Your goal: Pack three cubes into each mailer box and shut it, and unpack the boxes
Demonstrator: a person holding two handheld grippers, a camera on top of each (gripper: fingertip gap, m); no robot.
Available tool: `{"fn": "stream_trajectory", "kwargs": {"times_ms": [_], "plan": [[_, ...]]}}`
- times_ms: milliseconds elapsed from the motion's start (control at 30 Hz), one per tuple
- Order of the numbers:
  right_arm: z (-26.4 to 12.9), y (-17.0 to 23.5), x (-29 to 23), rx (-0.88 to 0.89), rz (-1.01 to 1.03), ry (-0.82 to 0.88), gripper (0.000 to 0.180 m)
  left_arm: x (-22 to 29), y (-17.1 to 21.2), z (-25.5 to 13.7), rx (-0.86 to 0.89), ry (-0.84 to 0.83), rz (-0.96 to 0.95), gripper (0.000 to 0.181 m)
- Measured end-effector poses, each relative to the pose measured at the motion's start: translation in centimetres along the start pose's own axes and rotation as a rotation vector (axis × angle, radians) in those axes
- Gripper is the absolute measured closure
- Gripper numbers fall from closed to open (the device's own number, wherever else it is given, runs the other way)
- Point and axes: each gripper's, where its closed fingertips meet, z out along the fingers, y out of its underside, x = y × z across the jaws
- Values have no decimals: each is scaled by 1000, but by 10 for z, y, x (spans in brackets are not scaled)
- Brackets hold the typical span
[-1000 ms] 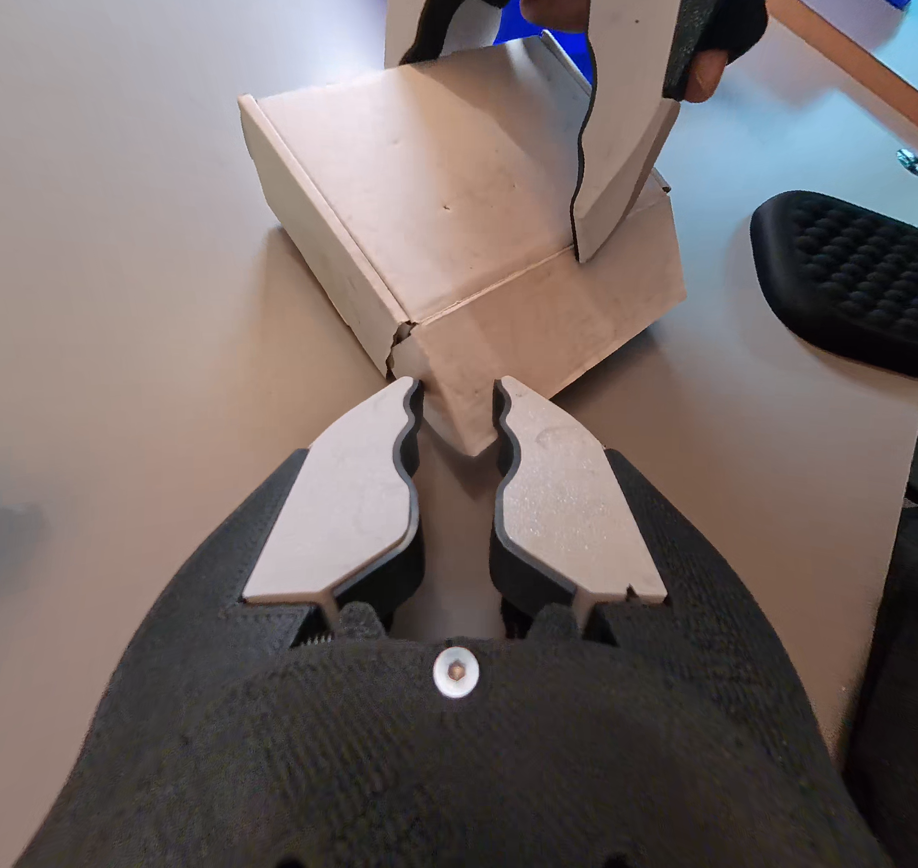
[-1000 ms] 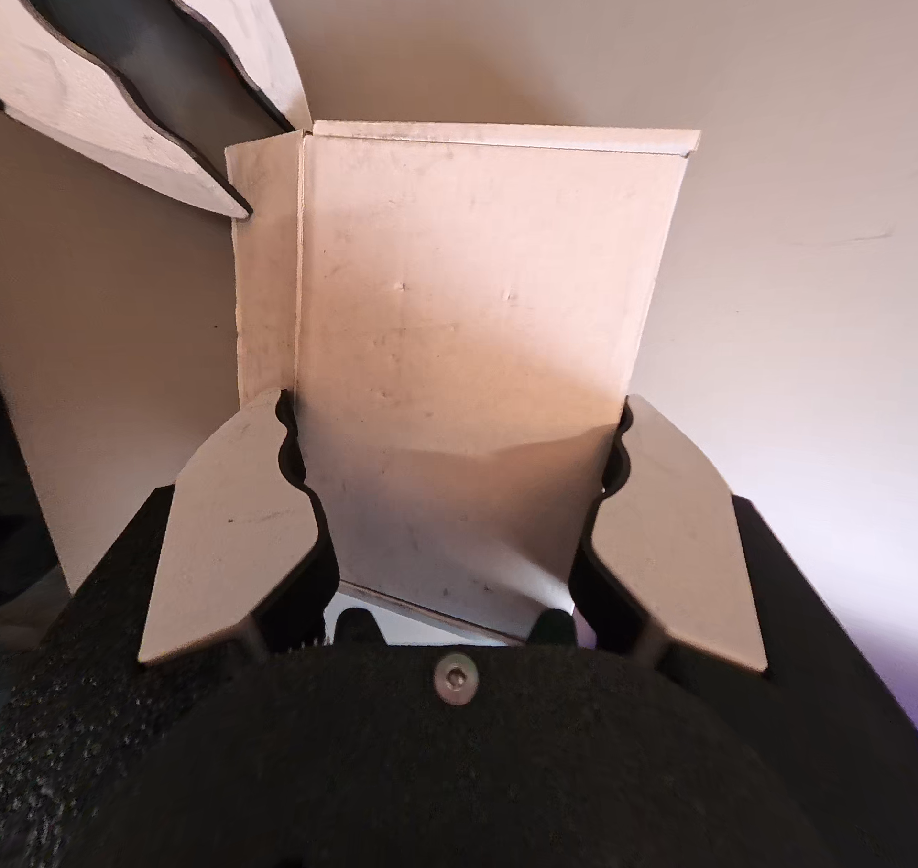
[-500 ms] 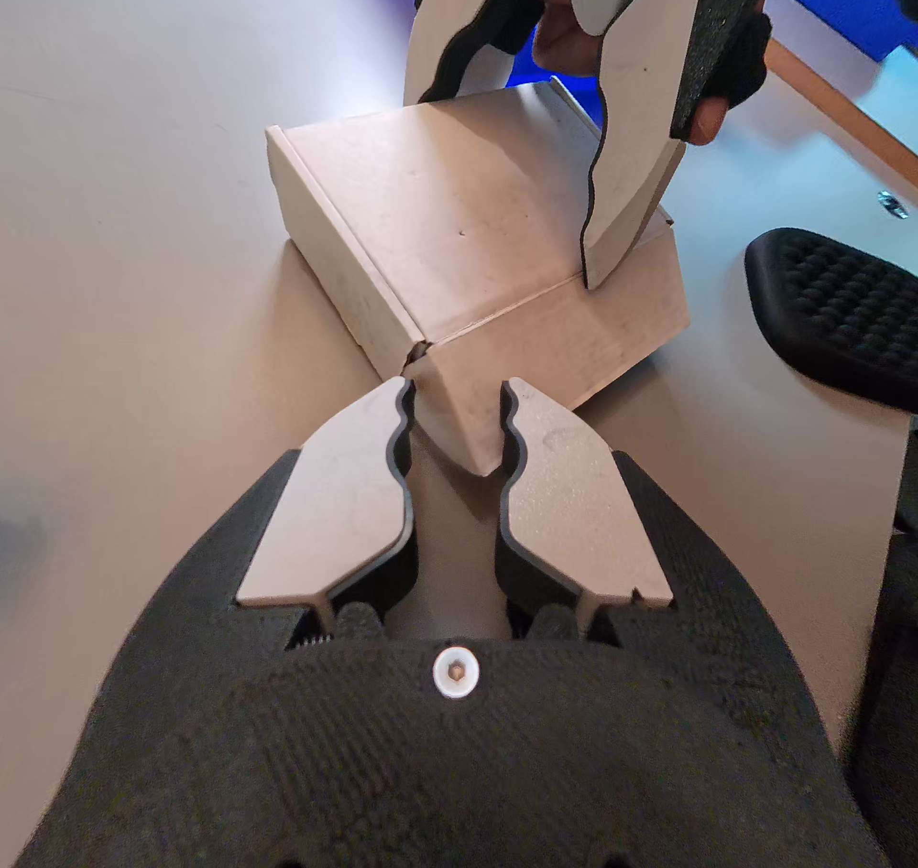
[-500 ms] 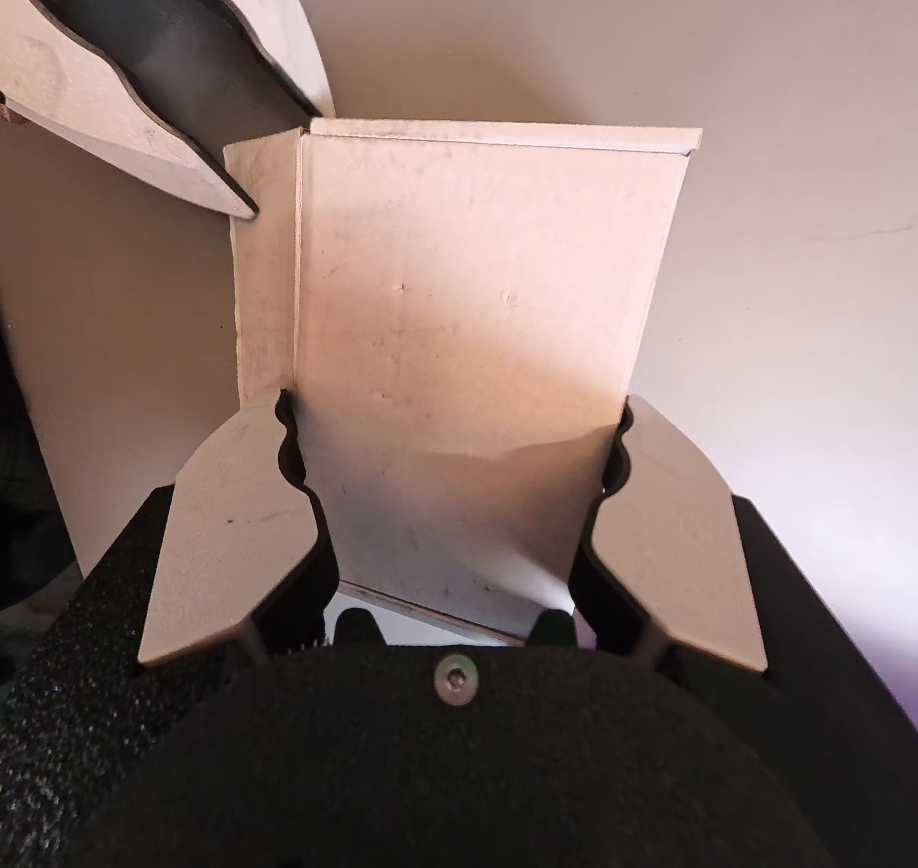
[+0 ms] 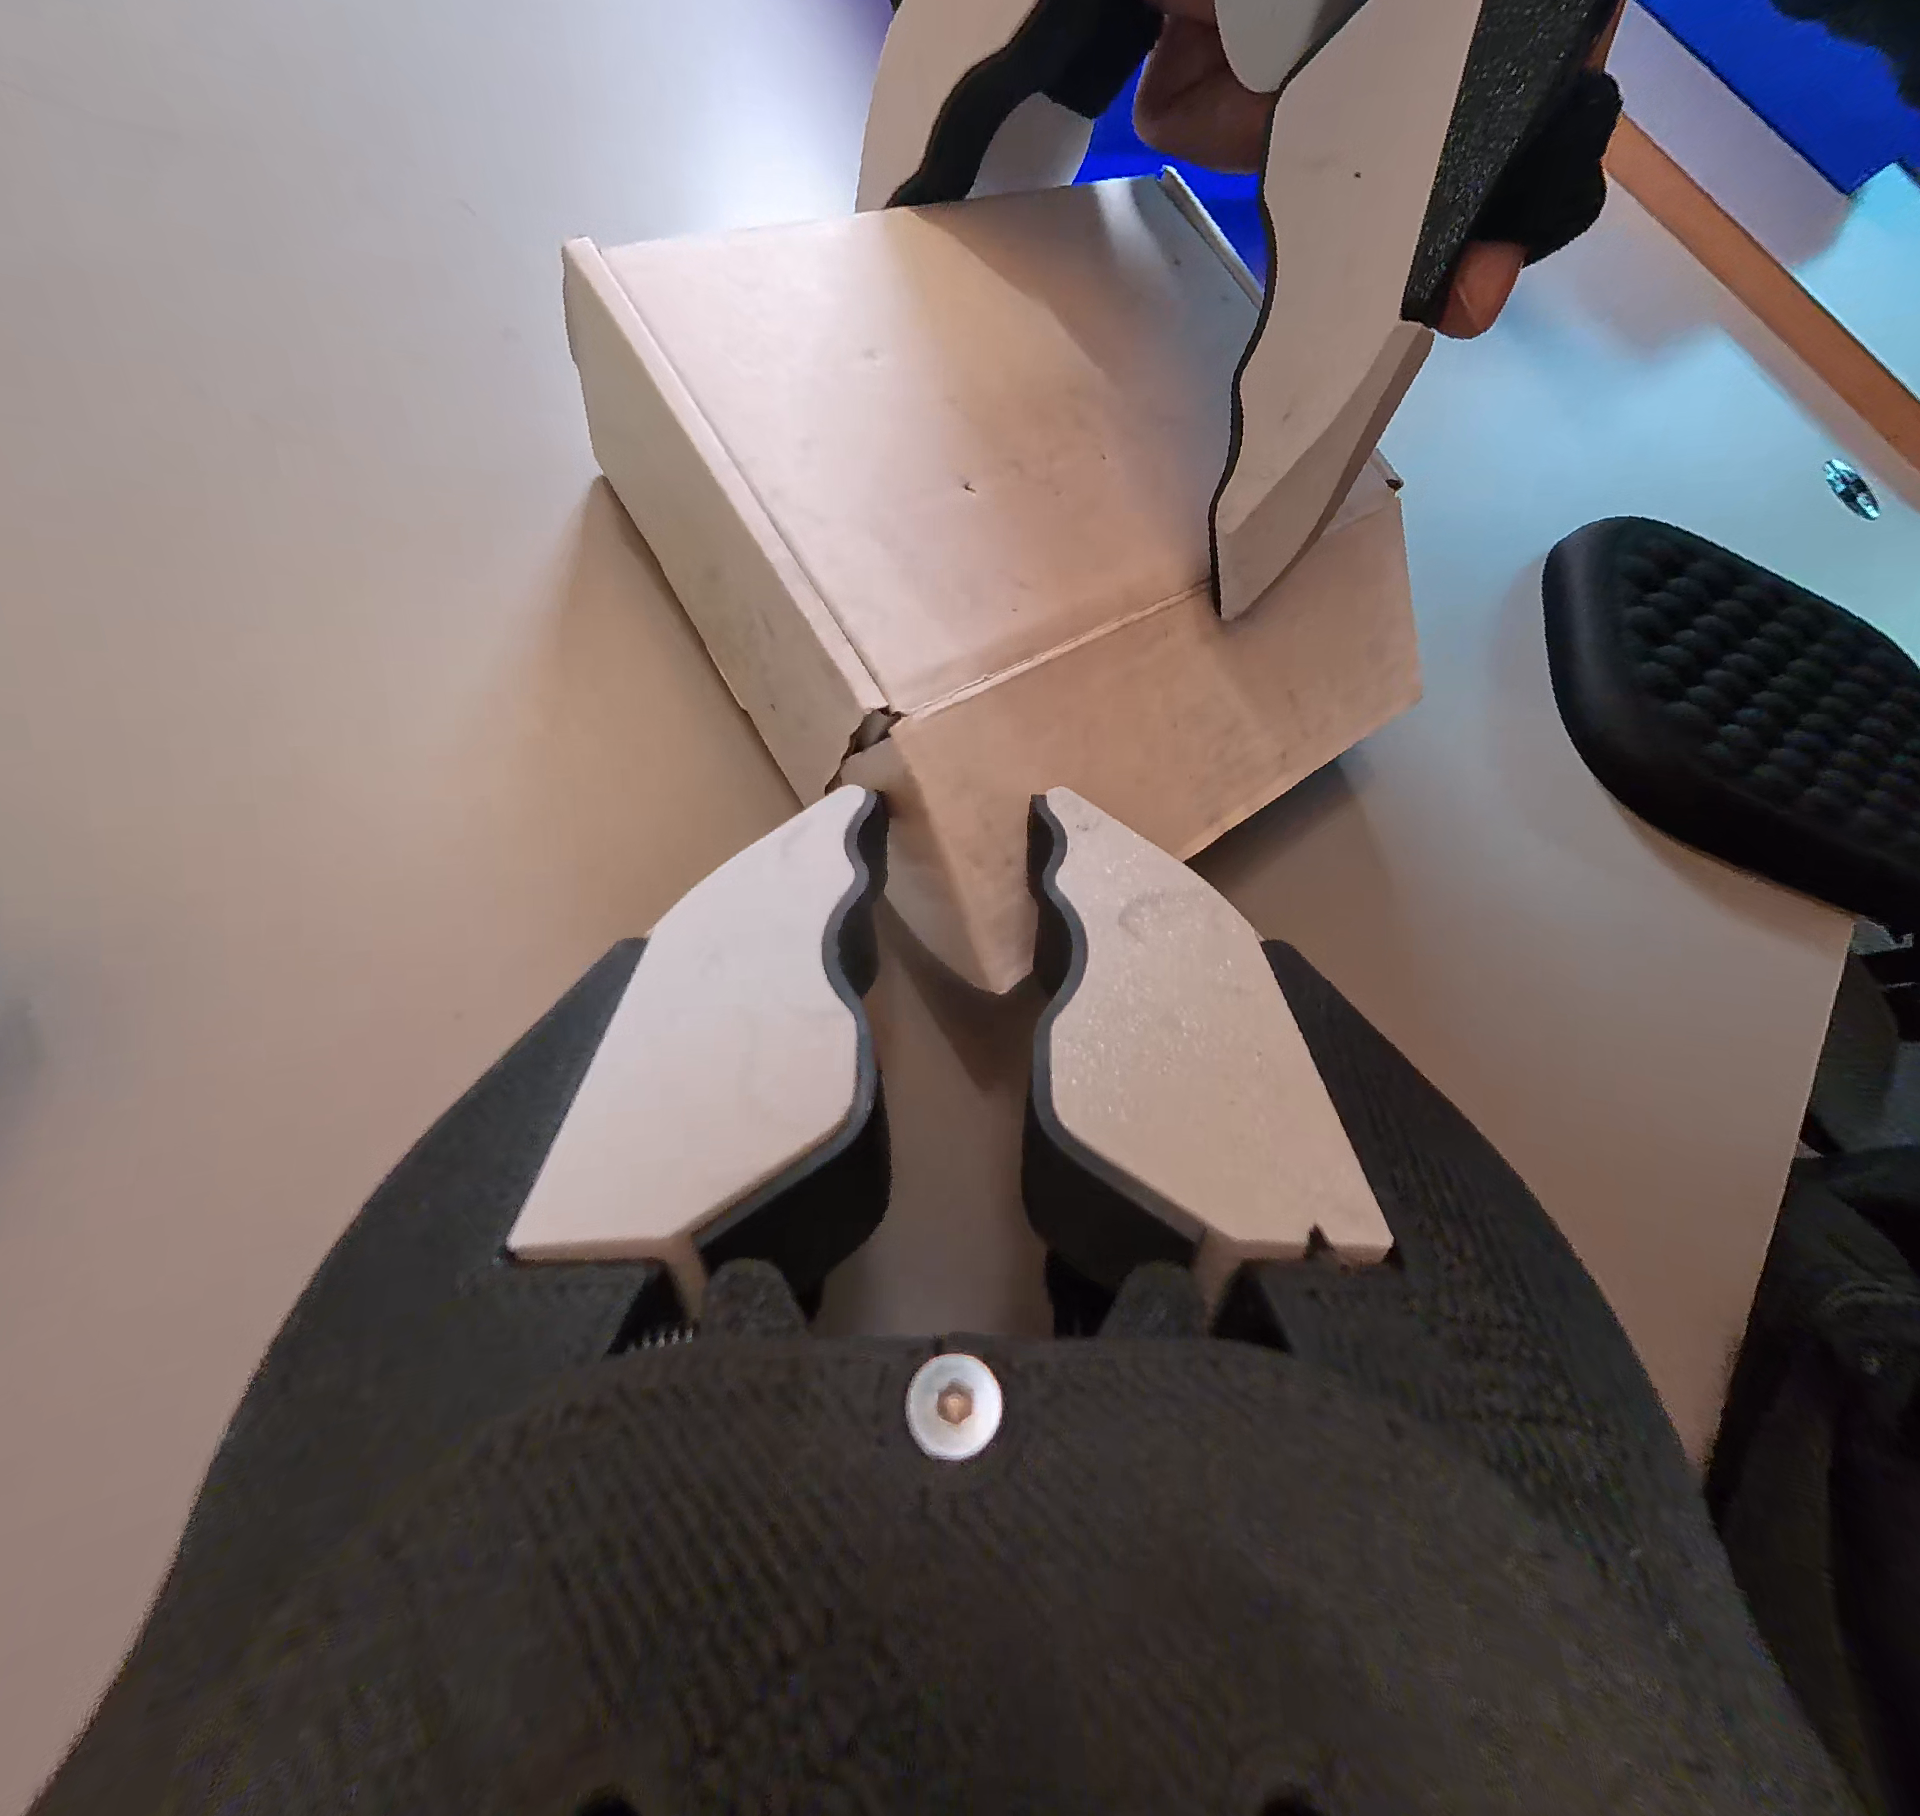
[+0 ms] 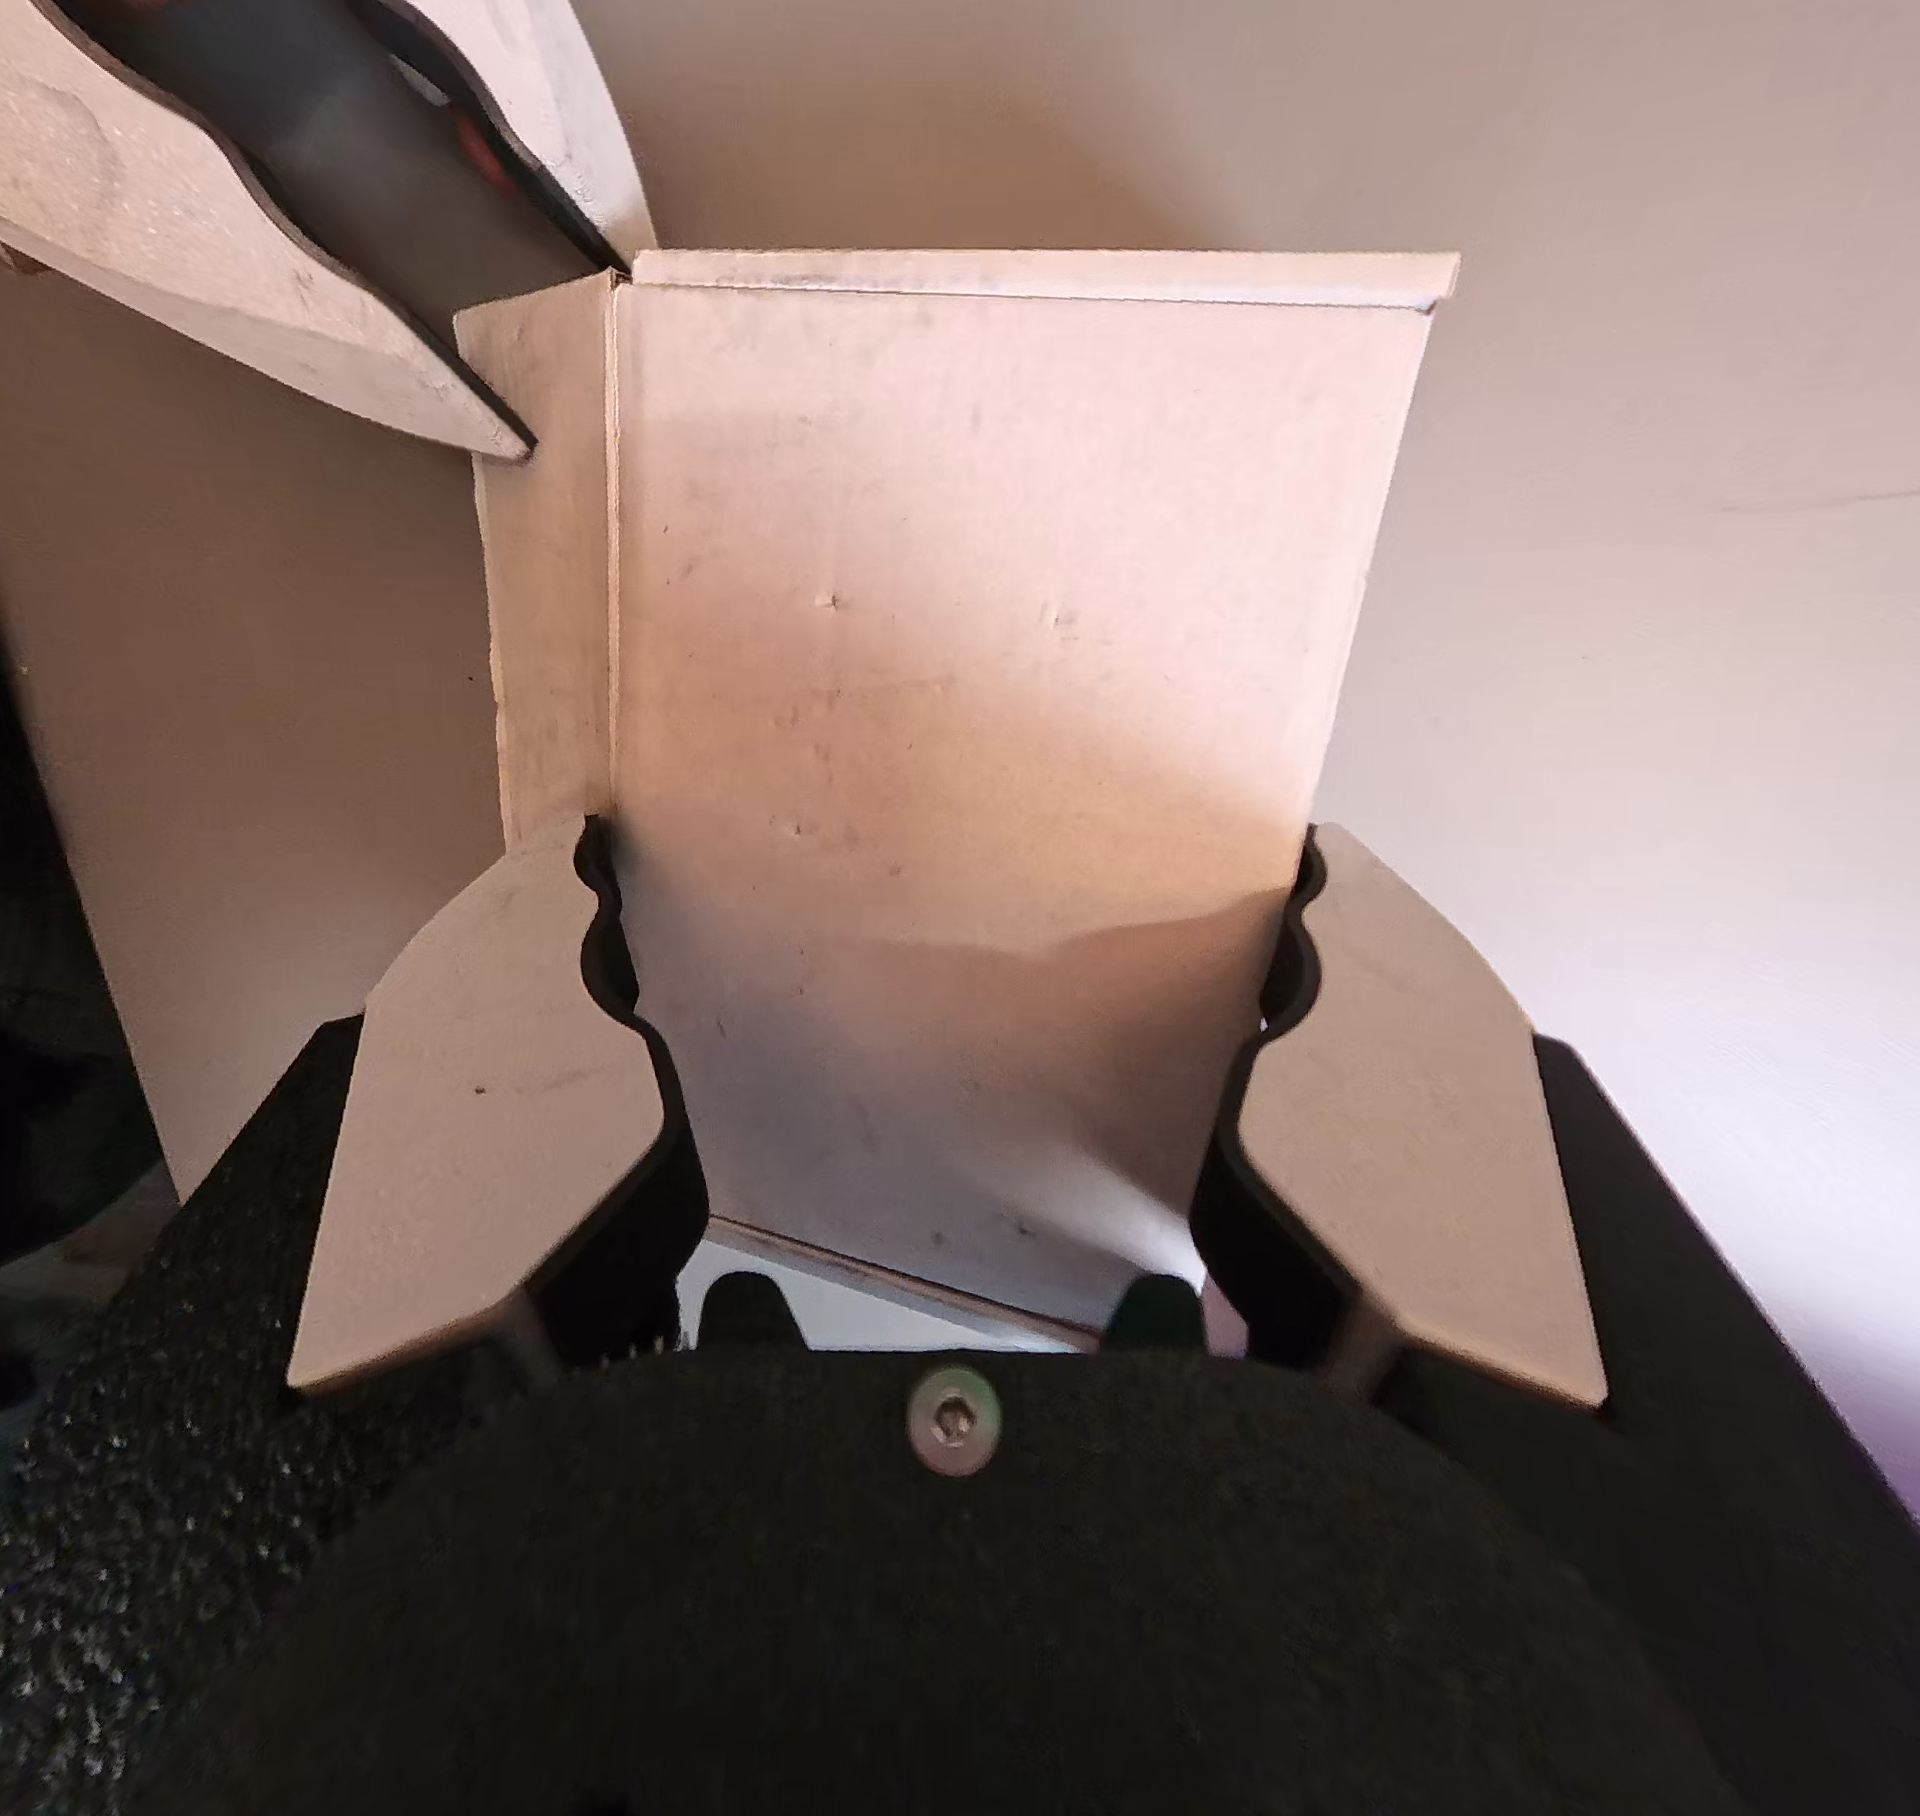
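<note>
A closed white mailer box (image 5: 935, 436) lies on the pale table. My right gripper (image 6: 951, 831) reaches over it from above, one finger on each side wall, shut across the box's (image 6: 987, 675) width. It also shows in the left wrist view (image 5: 1060, 395), held by a gloved hand (image 5: 1527, 177). My left gripper (image 5: 951, 810) has narrow jaws closed on the box's near vertical corner, where the cardboard is slightly torn. It also shows at the upper left of the right wrist view (image 6: 561, 353). No cubes are in view.
A black mesh chair part (image 5: 1745, 706) lies just beyond the table's right edge (image 5: 1839, 945). A wood-edged panel (image 5: 1766, 260) with a blue surface behind it runs across the far right.
Both grippers keep the same hold on the box. The left wrist view has drifted slightly, so the box and right gripper sit a little lower in the frame.
</note>
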Motion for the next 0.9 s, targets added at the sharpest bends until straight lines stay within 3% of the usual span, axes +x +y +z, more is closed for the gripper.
{"fn": "stream_trajectory", "kwargs": {"times_ms": [300,667,900], "plan": [[2,0,-4,-13,-23,-16,59,6,4,-4,-8,49,-66,159],[1,-1,-9,34,14,16,59,5,9,1,-3,58,-25,142],[2,3,-16,9,52,-8,58,17,11,0,-22,97,-44,149]]}}
